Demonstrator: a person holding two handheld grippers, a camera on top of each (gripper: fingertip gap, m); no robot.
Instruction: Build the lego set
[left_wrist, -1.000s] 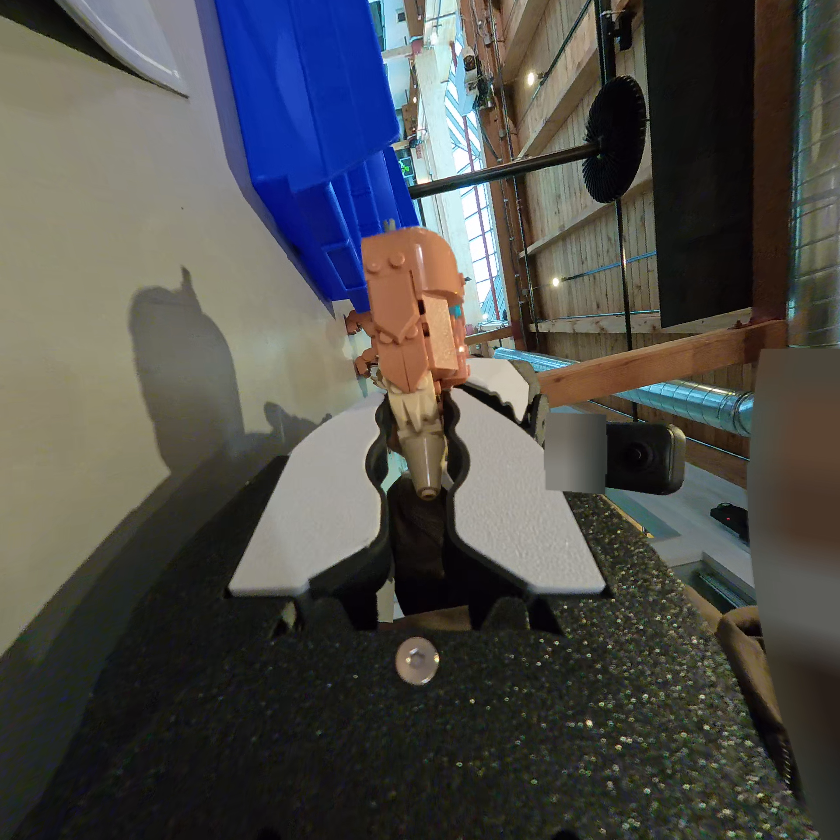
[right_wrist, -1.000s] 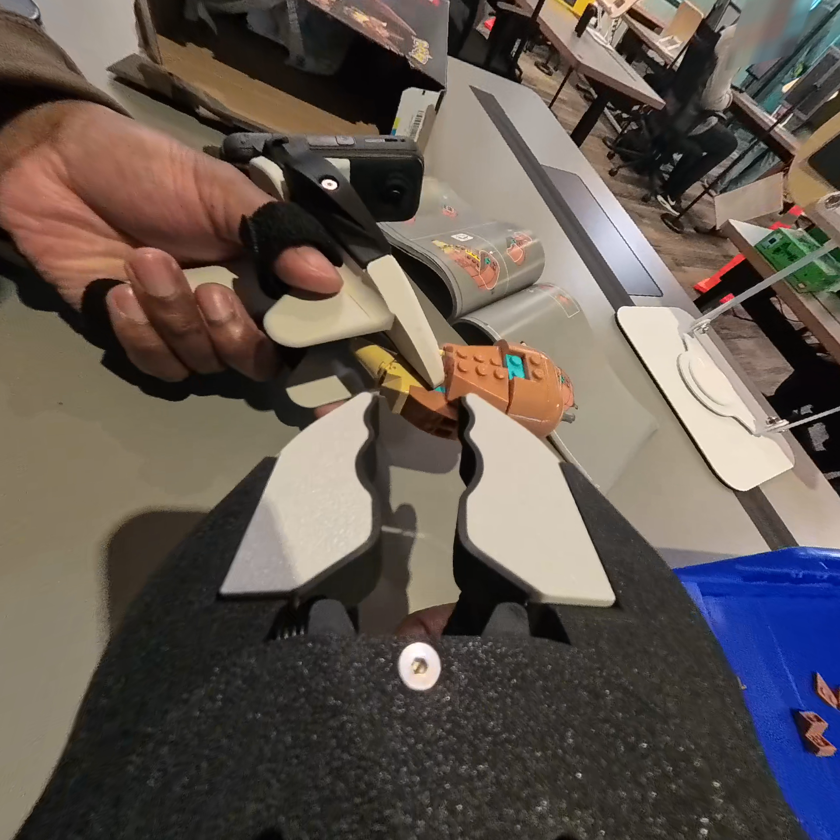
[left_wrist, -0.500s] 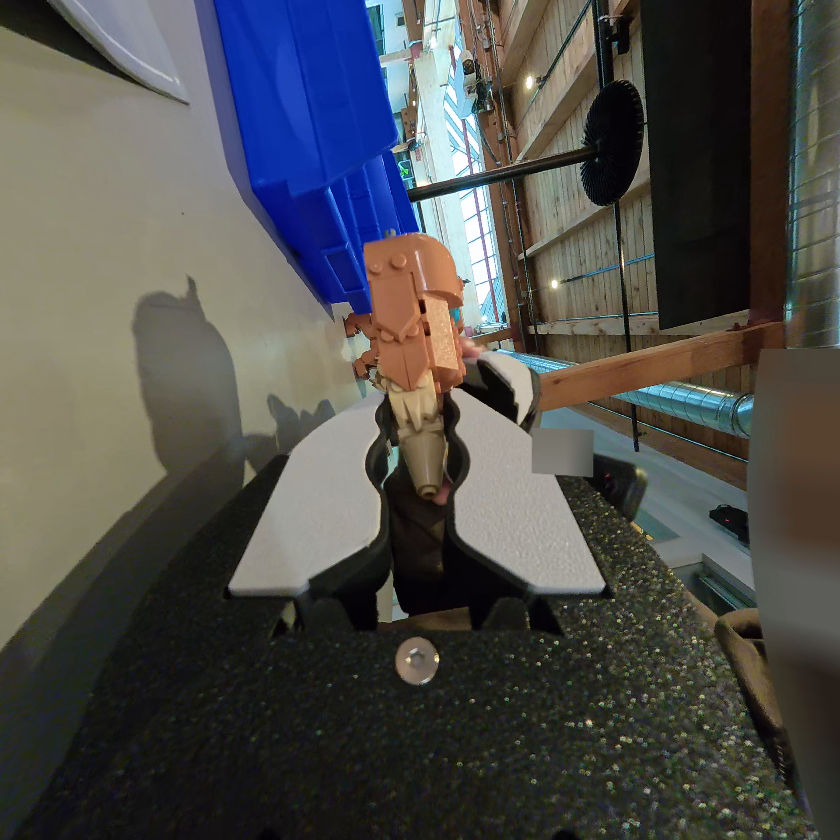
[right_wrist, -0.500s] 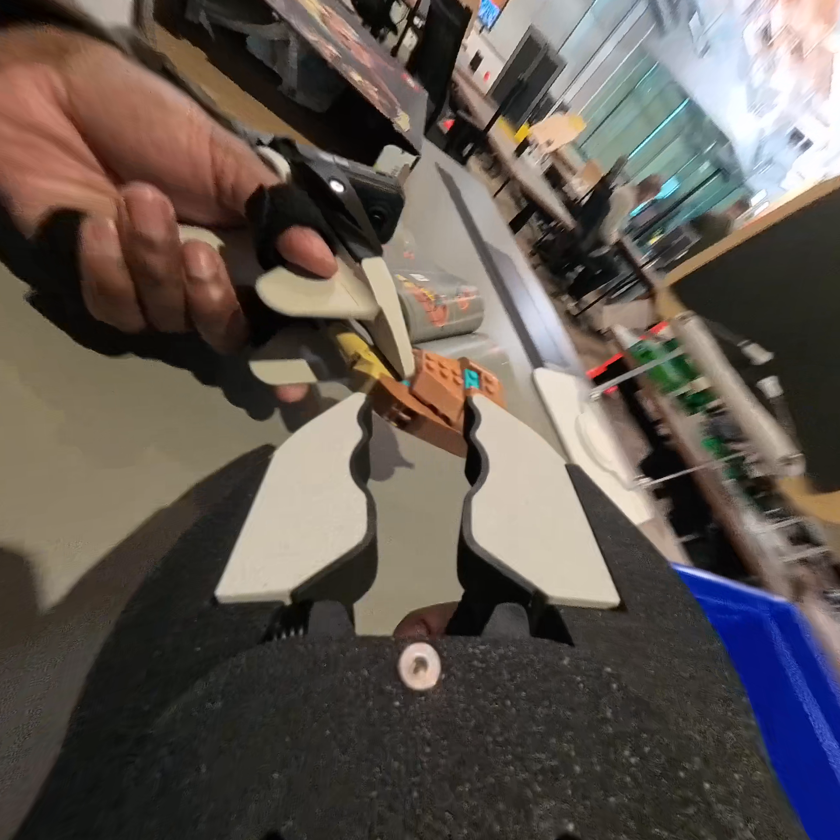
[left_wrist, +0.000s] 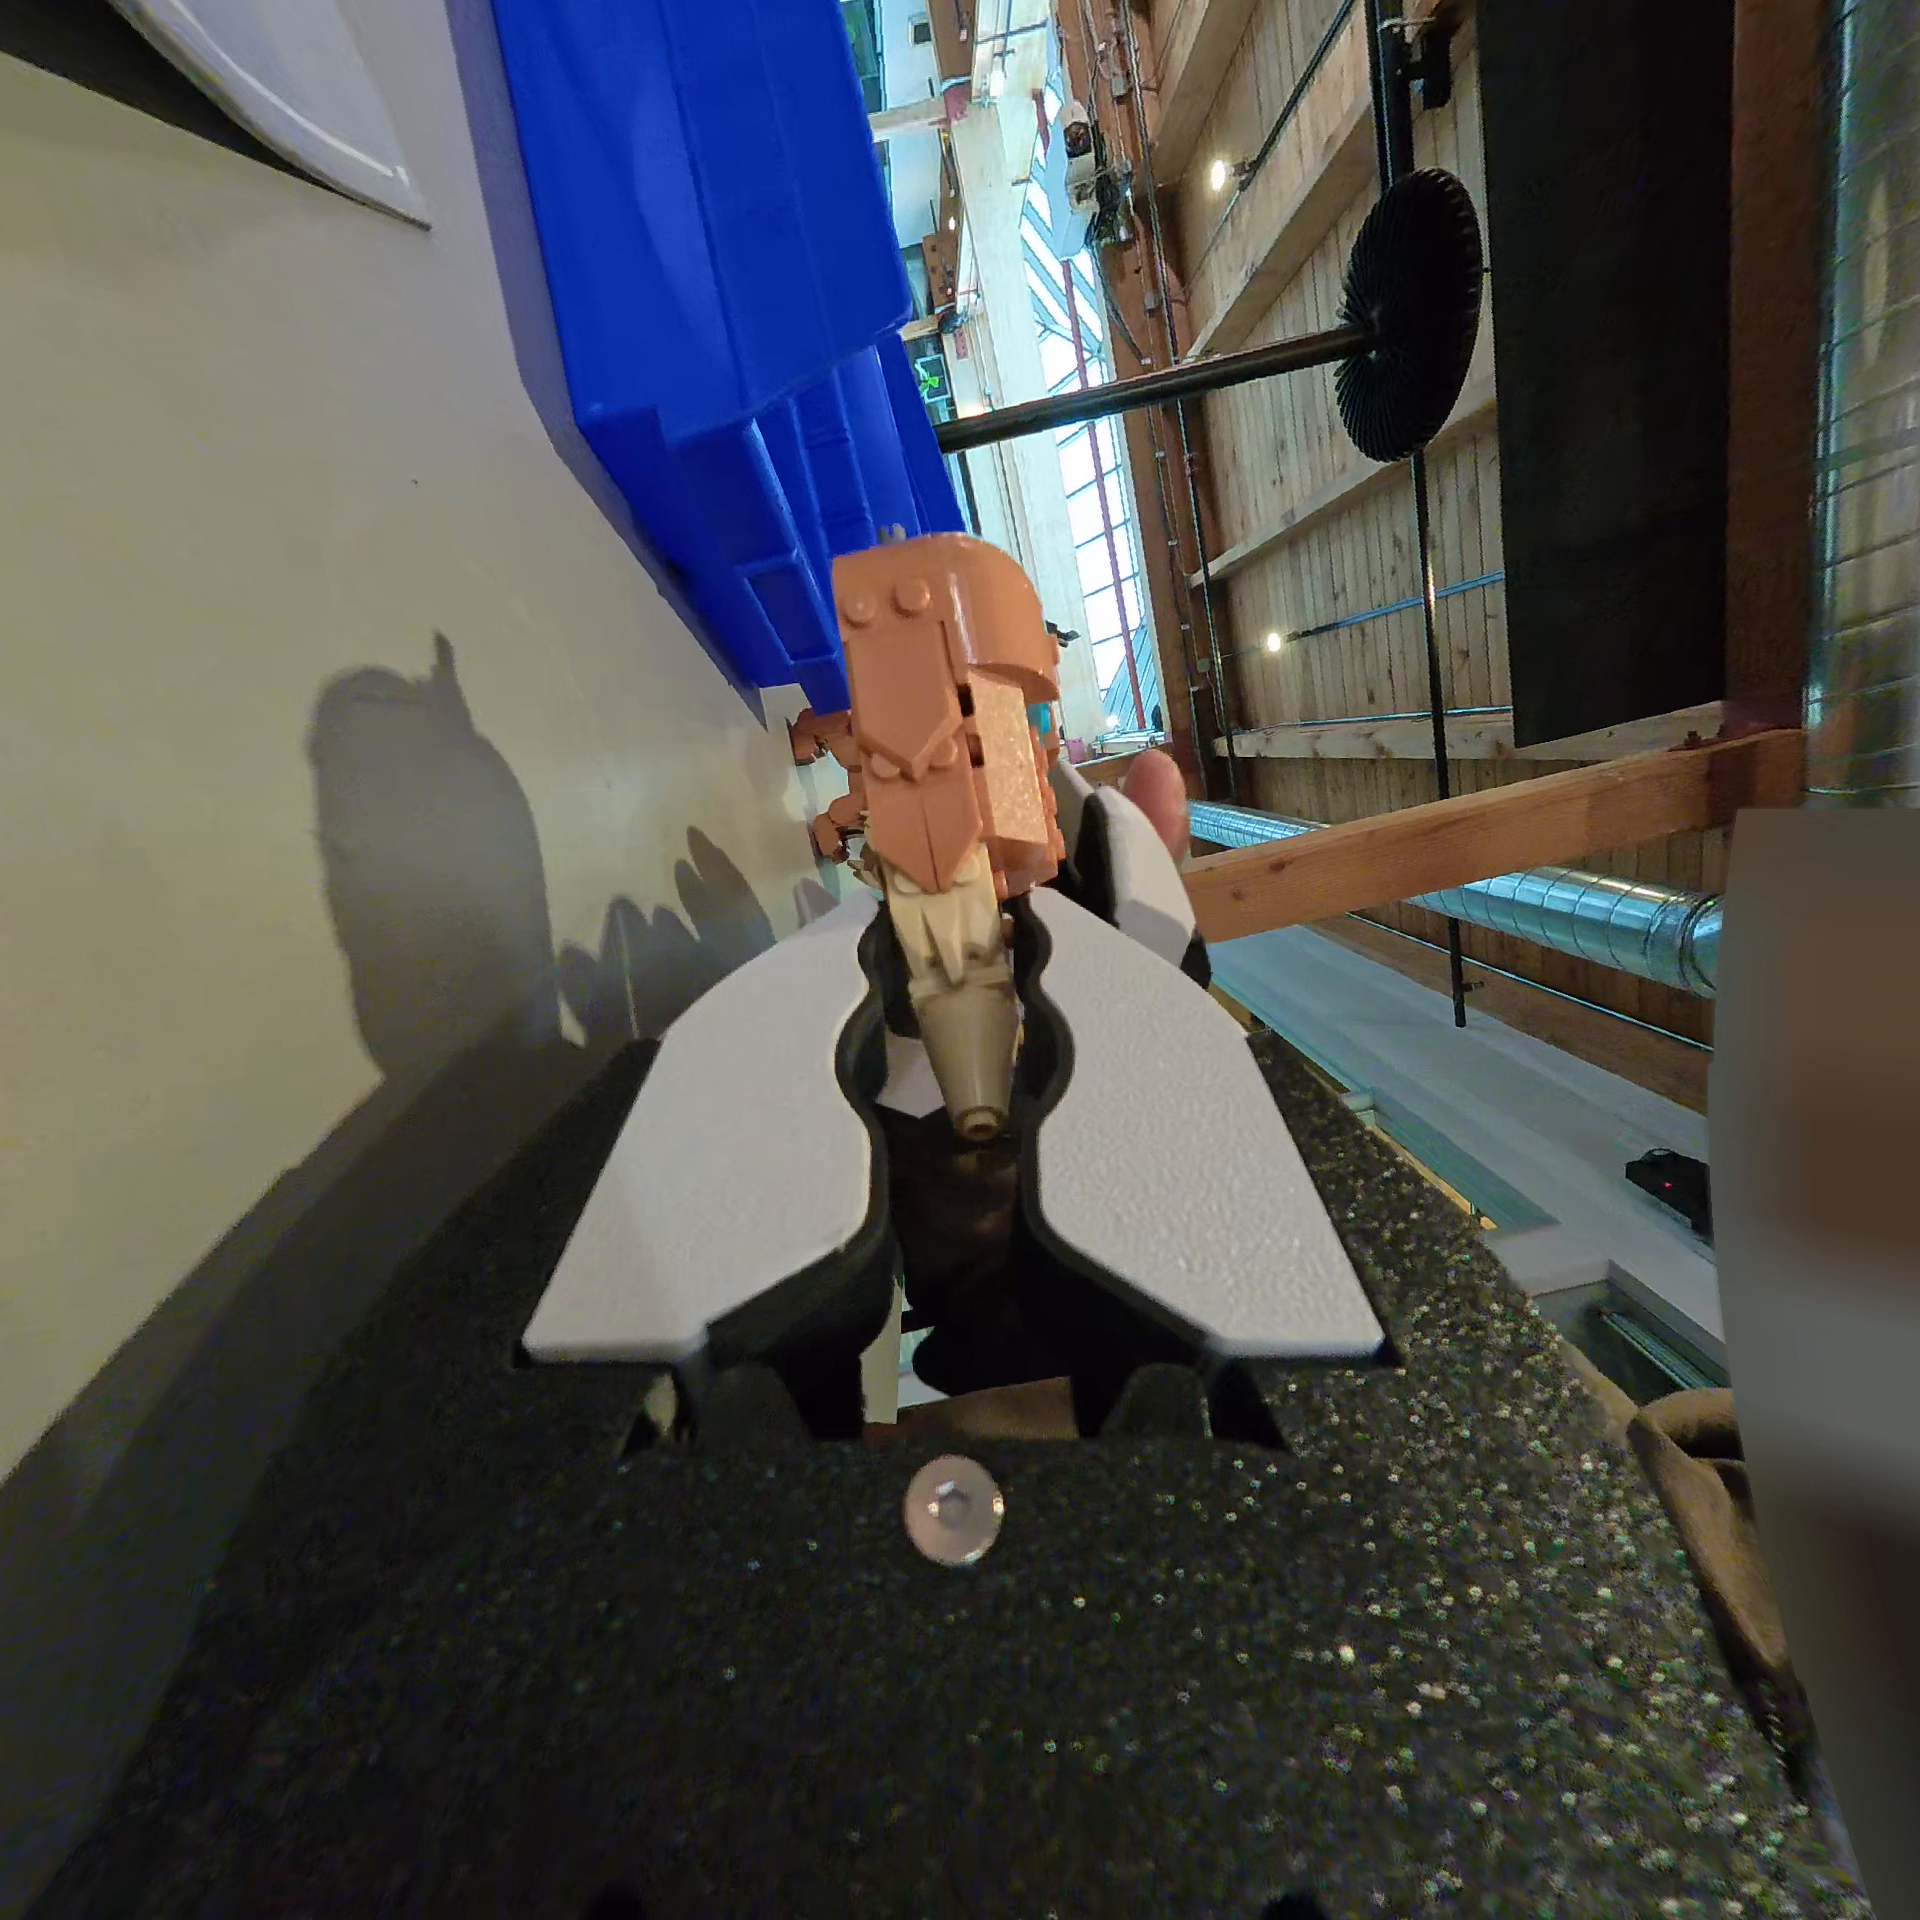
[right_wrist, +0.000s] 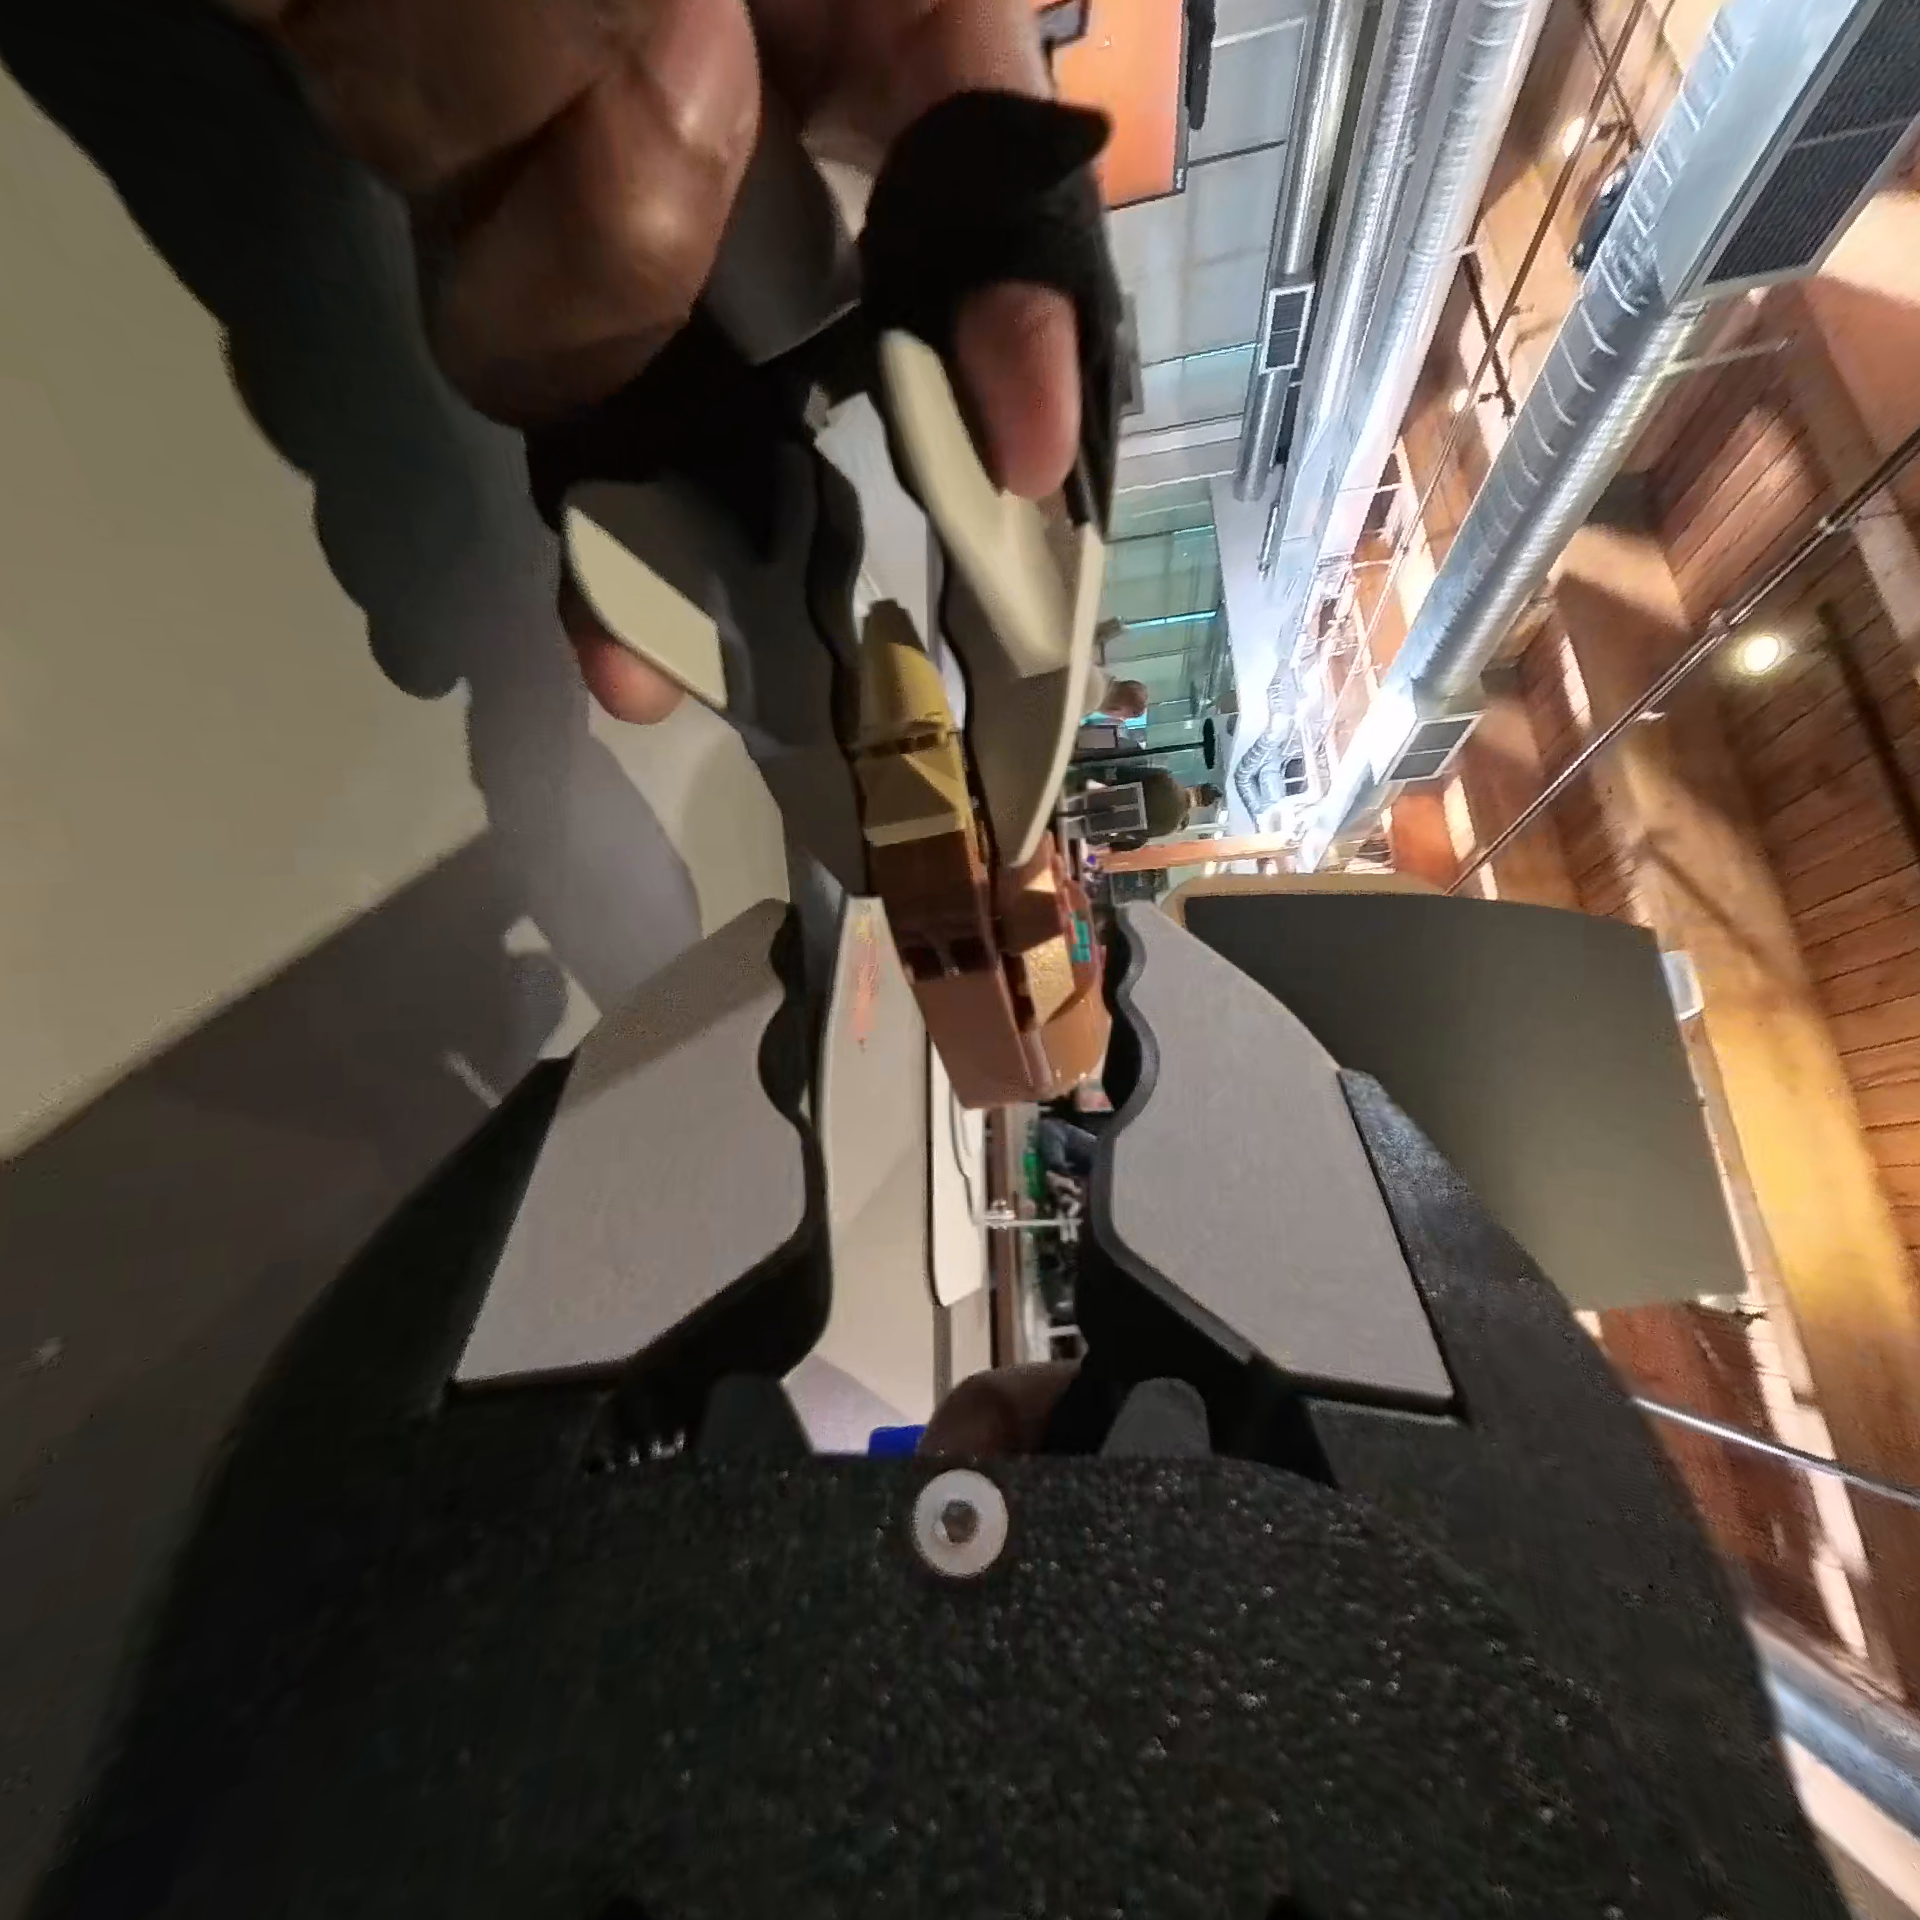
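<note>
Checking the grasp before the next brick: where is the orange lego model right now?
The orange lego model is clamped by its tan end in the left gripper, centre of both views, its orange end between the open right gripper fingers.

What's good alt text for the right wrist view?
The right tool, open, frames the brown end of a lego model without gripping it. The left tool, held in a hand, is clamped on the model's tan end above.

Blue bins (left_wrist: 707, 260), black fan (left_wrist: 1408, 312)
</note>
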